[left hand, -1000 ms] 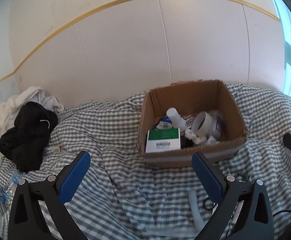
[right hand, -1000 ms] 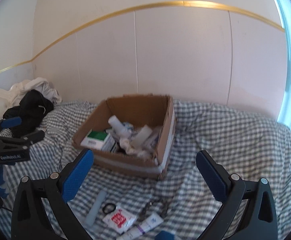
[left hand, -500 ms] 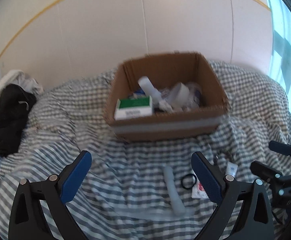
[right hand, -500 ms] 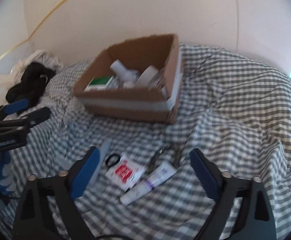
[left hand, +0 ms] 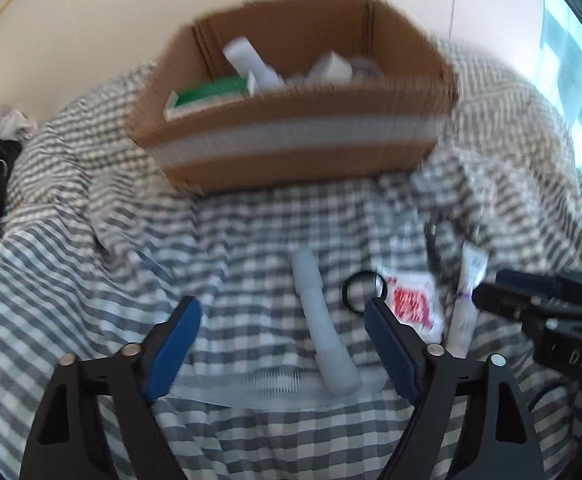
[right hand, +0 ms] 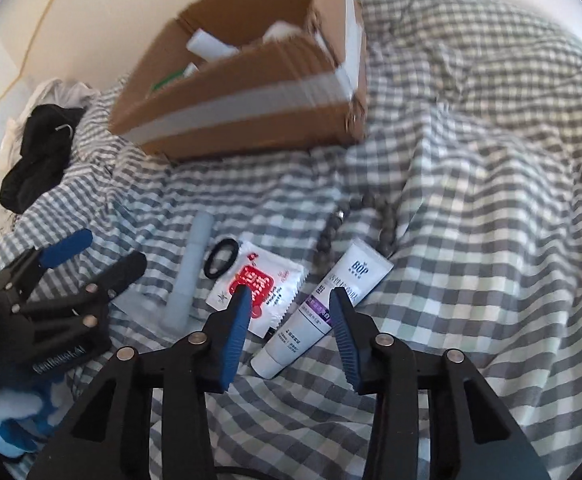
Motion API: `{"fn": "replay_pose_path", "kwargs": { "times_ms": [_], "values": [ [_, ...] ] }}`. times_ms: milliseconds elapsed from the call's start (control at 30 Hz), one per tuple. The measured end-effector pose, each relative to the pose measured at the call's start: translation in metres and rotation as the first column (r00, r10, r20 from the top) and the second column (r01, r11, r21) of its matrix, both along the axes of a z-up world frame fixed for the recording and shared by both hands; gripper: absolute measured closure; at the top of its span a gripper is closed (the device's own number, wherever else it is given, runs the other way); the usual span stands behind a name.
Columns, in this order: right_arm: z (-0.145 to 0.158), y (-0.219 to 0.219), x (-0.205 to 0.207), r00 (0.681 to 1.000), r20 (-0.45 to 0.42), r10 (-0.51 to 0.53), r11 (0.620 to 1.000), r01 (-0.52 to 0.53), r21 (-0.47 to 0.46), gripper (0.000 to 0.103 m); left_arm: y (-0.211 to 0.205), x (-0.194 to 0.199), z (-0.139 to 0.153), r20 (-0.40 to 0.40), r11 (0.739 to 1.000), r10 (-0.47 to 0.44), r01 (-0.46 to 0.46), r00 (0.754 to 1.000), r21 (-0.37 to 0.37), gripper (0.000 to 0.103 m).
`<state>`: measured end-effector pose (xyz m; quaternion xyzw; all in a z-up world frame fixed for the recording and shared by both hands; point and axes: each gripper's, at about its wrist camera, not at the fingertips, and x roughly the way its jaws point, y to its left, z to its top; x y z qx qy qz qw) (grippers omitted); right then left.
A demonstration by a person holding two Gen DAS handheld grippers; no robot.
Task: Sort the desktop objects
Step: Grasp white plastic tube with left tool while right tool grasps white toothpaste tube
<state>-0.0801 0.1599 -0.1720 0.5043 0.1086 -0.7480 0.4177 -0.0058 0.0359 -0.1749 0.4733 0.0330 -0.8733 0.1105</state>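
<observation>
- Cardboard box [right hand: 247,92], partly filled, sits at the back of the checked cloth [right hand: 471,208].
- Right claw [right hand: 289,312] points down over the white tube [right hand: 323,304], blue pads closing on either side, not yet touching it.
- Left claw [left hand: 281,336] hangs over the pale stick [left hand: 323,328], jaws wide and narrowing, gripping nothing.
- Red-printed sachet [right hand: 259,284], bead string [right hand: 355,224] and black ring [right hand: 221,258] lie between.

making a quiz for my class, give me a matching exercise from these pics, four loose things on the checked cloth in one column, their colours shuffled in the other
Things:
1. hair tie
2. sachet
3. tube
4. bead string

Colours:
A. white with a purple band
B. grey
C. black
D. white with a red print

Pairs: 1-C, 2-D, 3-A, 4-B
</observation>
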Motion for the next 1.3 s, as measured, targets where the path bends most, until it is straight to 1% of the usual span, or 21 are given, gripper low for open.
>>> {"fn": "replay_pose_path", "kwargs": {
  "times_ms": [67, 133, 233, 267, 333, 400, 433, 467, 500, 567, 600, 667, 733, 900, 967, 1067, 1133, 1200, 1233, 1267, 1300],
  "values": [
    [-0.009, -0.006, -0.003, 1.0, 0.03, -0.008, 1.0, 0.008, 0.028, 0.065, 0.003, -0.004, -0.013, 0.044, 1.0, -0.014, 0.013, 0.999, 0.007, 0.025],
    [-0.018, -0.01, -0.005, 0.998, 0.062, -0.012, 0.999, 0.009, 0.049, 0.069, 0.006, -0.007, -0.021, 0.071, 1.0, -0.026, 0.026, 0.997, 0.014, 0.025],
    [-0.026, -0.012, -0.013, 0.995, 0.099, -0.018, 0.998, 0.013, 0.056, 0.069, 0.009, -0.013, -0.03, 0.101, 0.999, -0.039, 0.037, 0.994, 0.018, 0.025],
    [-0.028, -0.013, -0.015, 0.993, 0.112, -0.019, 0.998, 0.012, 0.058, 0.069, 0.009, -0.016, -0.035, 0.126, 0.999, -0.038, 0.036, 0.991, 0.017, 0.025],
    [-0.033, -0.018, -0.018, 0.99, 0.137, -0.013, 0.997, 0.002, 0.078, 0.068, 0.01, -0.02, -0.046, 0.171, 0.999, -0.04, 0.037, 0.985, 0.022, 0.04],
    [-0.036, -0.021, -0.021, 0.988, 0.157, -0.009, 0.996, -0.005, 0.084, 0.068, 0.013, -0.022, -0.055, 0.208, 0.997, -0.065, 0.057, 0.976, 0.044, 0.066],
    [-0.038, -0.022, -0.022, 0.986, 0.167, -0.005, 0.997, -0.009, 0.082, 0.068, 0.016, -0.022, -0.056, 0.207, 0.996, -0.081, 0.073, 0.975, 0.048, 0.072],
    [-0.039, -0.023, -0.023, 0.984, 0.181, -0.001, 0.997, -0.013, 0.078, 0.068, 0.019, -0.02, -0.055, 0.201, 0.996, -0.09, 0.084, 0.975, 0.042, 0.08],
    [-0.039, -0.022, -0.024, 0.982, 0.191, 0.002, 0.997, -0.015, 0.07, 0.068, 0.023, -0.018, -0.053, 0.192, 0.995, -0.101, 0.097, 0.976, 0.029, 0.084],
    [-0.038, -0.021, -0.024, 0.982, 0.191, 0.008, 0.998, -0.02, 0.06, 0.068, 0.025, -0.013, -0.05, 0.175, 0.994, -0.11, 0.107, 0.978, 0.025, 0.086],
    [-0.036, -0.022, -0.022, 0.985, 0.174, 0.014, 0.998, -0.025, 0.063, 0.07, 0.024, -0.01, -0.048, 0.163, 0.994, -0.106, 0.104, 0.981, 0.026, 0.087],
    [-0.033, -0.023, -0.019, 0.987, 0.158, 0.03, 0.997, -0.04, 0.059, 0.103, 0.022, -0.005, -0.042, 0.141, 0.995, -0.097, 0.093, 0.985, 0.035, 0.089],
    [-0.029, -0.024, -0.015, 0.99, 0.137, 0.041, 0.998, -0.047, 0.045, 0.103, 0.019, 0.002, -0.036, 0.116, 0.996, -0.084, 0.081, 0.99, 0.038, 0.089],
    [-0.007, -0.013, -0.008, 0.994, 0.087, 0.065, 0.997, -0.06, -0.058, 0.103, 0.016, 0.019, -0.021, 0.07, 0.997, -0.074, 0.071, 0.995, 0.041, 0.092],
    [-0.001, -0.009, -0.005, 0.996, 0.067, 0.066, 0.995, -0.061, -0.082, 0.103, 0.016, 0.023, -0.015, 0.049, 0.997, -0.068, 0.066, 0.996, 0.04, 0.093],
    [0.011, -0.004, 0.002, 0.997, 0.016, 0.073, 0.991, -0.071, -0.117, 0.103, 0.009, 0.019, -0.006, 0.028, 0.997, -0.061, 0.06, 0.998, 0.054, 0.093],
    [0.014, -0.004, 0.005, 0.997, 0.0, 0.071, 0.991, -0.07, -0.112, 0.103, 0.006, 0.022, 0.0, 0.015, 0.997, -0.054, 0.054, 0.998, 0.056, 0.093],
    [0.011, -0.004, 0.003, 0.998, 0.012, 0.053, 0.995, -0.052, -0.086, 0.103, 0.003, 0.025, 0.003, 0.005, 0.997, -0.05, 0.05, 0.999, 0.06, 0.093],
    [0.006, -0.006, -0.001, 0.998, 0.042, 0.043, 0.998, -0.041, -0.058, 0.103, 0.004, 0.027, 0.006, 0.001, 0.997, -0.047, 0.047, 0.999, 0.058, 0.093],
    [-0.004, -0.007, -0.008, 0.994, 0.099, 0.038, 0.999, -0.037, -0.018, 0.102, 0.003, 0.029, 0.008, -0.005, 0.998, -0.041, 0.042, 0.999, 0.056, 0.093],
    [-0.009, -0.008, -0.012, 0.993, 0.119, 0.021, 1.0, -0.022, 0.006, 0.102, 0.001, 0.029, 0.008, -0.009, 0.998, -0.038, 0.038, 0.999, 0.058, 0.093]
  ]
}}
